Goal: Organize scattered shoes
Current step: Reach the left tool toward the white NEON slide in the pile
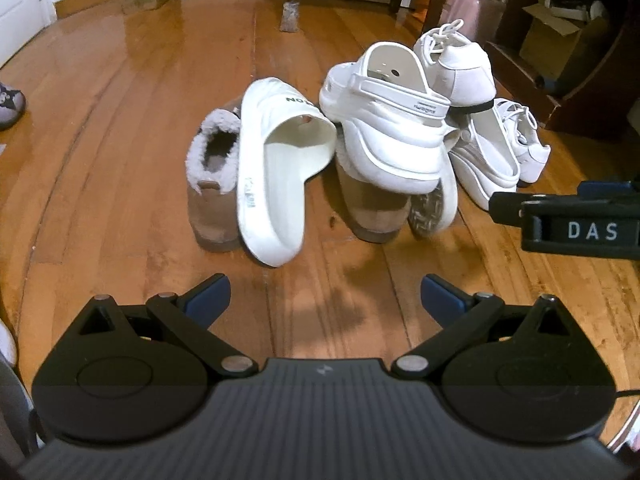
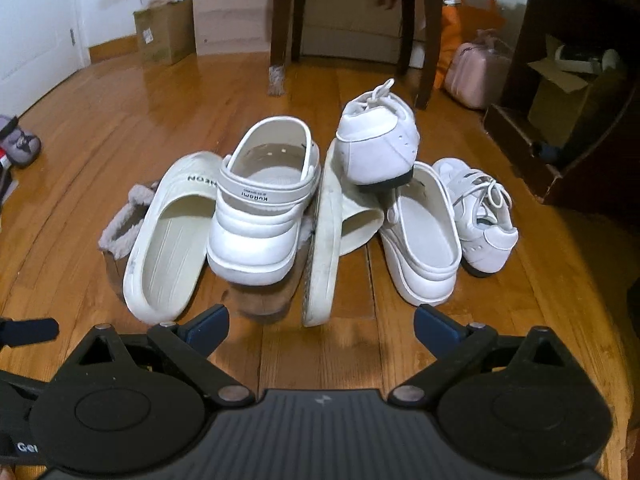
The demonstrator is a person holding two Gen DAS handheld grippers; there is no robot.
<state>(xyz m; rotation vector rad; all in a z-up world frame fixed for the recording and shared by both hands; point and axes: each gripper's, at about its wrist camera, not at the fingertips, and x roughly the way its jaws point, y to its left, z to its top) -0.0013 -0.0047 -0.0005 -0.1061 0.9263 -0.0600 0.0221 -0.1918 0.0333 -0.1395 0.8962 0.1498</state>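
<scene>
A pile of shoes lies on the wooden floor ahead of both grippers. A white slide (image 1: 280,168) leans on a tan fur-lined boot (image 1: 208,200). A white clog (image 1: 392,128) rests on a second tan boot (image 1: 372,212). Another slide (image 2: 320,240) stands on its edge. A white sneaker (image 2: 376,148) sits on top of a second clog (image 2: 424,236), with the other sneaker (image 2: 480,220) at the right. My left gripper (image 1: 326,296) is open, short of the pile, with nothing in it. My right gripper (image 2: 322,324) is open too, close to the boot's heel.
Dark chair legs (image 2: 282,20) stand behind the pile. A cardboard box (image 2: 164,36) is at the back left and a pink case (image 2: 476,76) at the back right. A dark cabinet (image 2: 560,120) holds a box at the right. A grey shoe (image 2: 20,144) lies at far left.
</scene>
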